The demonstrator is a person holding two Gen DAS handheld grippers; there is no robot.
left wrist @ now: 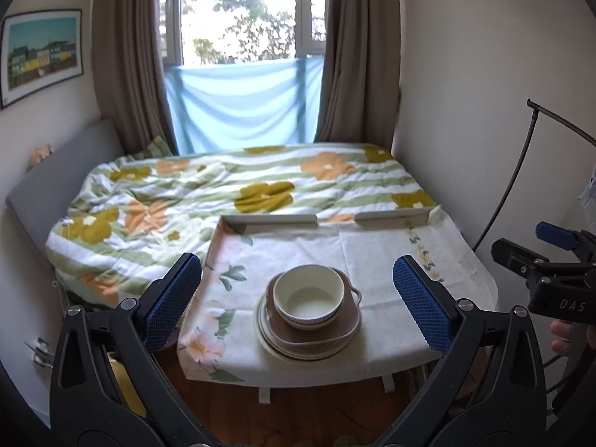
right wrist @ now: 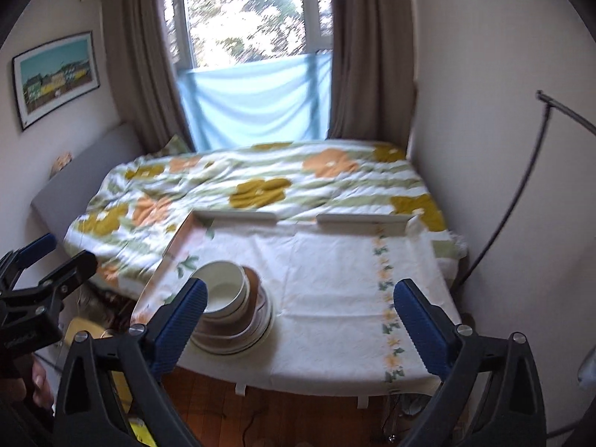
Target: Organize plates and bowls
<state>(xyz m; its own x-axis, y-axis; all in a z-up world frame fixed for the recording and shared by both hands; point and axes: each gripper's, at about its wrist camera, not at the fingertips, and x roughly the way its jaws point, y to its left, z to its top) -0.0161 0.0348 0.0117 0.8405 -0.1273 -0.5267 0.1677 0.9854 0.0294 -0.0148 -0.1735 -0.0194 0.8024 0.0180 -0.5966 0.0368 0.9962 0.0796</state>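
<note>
One stack of dishes stands near the front edge of a small table [left wrist: 376, 257] covered with a floral cloth. A cream bowl [left wrist: 308, 294] tops it, sitting in a brown handled dish [left wrist: 327, 333] that rests on cream plates [left wrist: 270, 342]. My left gripper [left wrist: 298, 264] hangs open above and in front of the stack, holding nothing. My right gripper [right wrist: 301, 287] is also open and empty. In its view the bowl [right wrist: 223, 287] and plates [right wrist: 238, 342] lie behind its left finger. Each gripper shows in the other's view: right gripper [left wrist: 521, 240], left gripper [right wrist: 67, 249].
A bed with a flowered duvet [left wrist: 223, 190] lies behind the table, under a curtained window [left wrist: 242, 11]. Low white rails [left wrist: 268, 219] edge the table's far side. A wall and a curved black pole [left wrist: 521, 171] stand at the right. Wooden floor [left wrist: 298, 409] lies below.
</note>
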